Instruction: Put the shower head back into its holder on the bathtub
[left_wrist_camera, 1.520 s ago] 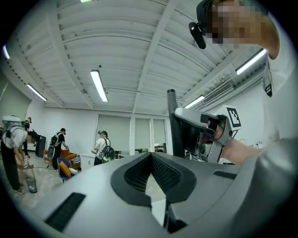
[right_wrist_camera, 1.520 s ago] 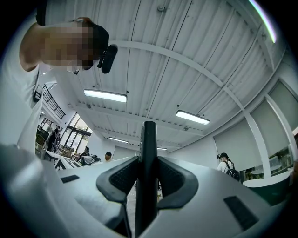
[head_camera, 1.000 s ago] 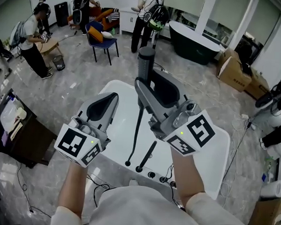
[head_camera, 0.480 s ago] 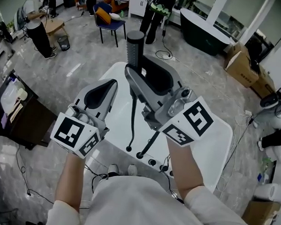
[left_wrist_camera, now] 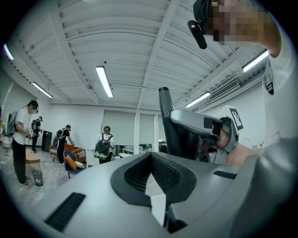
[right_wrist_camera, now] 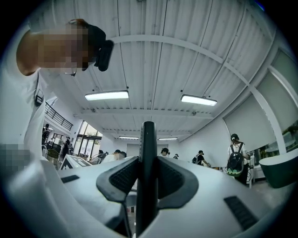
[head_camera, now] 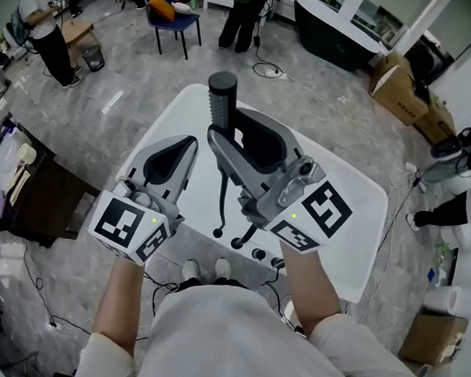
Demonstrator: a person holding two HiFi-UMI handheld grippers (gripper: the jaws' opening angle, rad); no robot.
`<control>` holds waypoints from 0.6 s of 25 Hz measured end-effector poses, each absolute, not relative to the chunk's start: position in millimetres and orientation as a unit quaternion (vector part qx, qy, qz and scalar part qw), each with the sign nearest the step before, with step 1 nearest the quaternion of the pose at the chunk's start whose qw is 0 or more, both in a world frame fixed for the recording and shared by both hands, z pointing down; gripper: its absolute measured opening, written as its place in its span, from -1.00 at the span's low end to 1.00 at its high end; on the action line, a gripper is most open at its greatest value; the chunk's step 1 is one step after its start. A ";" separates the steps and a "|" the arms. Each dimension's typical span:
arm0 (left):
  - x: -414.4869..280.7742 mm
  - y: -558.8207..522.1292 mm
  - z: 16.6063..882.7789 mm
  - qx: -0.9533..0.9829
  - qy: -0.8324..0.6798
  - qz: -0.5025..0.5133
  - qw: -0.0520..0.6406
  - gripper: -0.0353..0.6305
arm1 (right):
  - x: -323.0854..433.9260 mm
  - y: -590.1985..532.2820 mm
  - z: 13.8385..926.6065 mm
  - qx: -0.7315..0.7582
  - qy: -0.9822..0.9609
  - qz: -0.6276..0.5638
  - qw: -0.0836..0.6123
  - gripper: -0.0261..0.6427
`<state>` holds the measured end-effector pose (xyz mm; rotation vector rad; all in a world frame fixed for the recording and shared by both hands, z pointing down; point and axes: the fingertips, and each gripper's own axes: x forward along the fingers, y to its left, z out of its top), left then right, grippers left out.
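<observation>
In the head view my right gripper (head_camera: 229, 130) is shut on a black shower head (head_camera: 222, 94) and holds it upright above the white bathtub (head_camera: 352, 221). Its thin black hose (head_camera: 221, 199) hangs down to the tub's near deck, where black fittings (head_camera: 245, 235) and round knobs (head_camera: 258, 254) stand. In the right gripper view the shower head (right_wrist_camera: 148, 158) stands pinched between both pads. My left gripper (head_camera: 187, 147) hovers just left of it, shut with nothing in it. From the left gripper view, past the left gripper (left_wrist_camera: 150, 155), the shower head (left_wrist_camera: 165, 109) rises to the right.
A dark cabinet (head_camera: 30, 204) stands left of the tub. Cables (head_camera: 163, 294) run over the floor by the person's feet. Farther off are a black bathtub (head_camera: 338, 31), cardboard boxes (head_camera: 398, 94), a blue chair (head_camera: 170, 15) and several people.
Both grippers have sunk toward the tub, with the shower head still held upright in the right one. The left gripper has stayed shut beside it.
</observation>
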<state>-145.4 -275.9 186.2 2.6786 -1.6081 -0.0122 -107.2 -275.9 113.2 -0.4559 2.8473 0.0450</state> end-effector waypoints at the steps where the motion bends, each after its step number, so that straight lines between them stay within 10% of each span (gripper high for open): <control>1: -146.1 -274.5 190.0 0.859 -0.513 -0.004 0.014 -0.86 | -107.6 -274.9 119.1 -0.160 0.979 0.011 0.123 -0.52; 15: -151.6 -256.2 251.1 0.870 -0.490 0.011 0.061 -0.86 | -106.2 -262.9 199.9 -0.196 0.978 -0.034 0.066 -0.52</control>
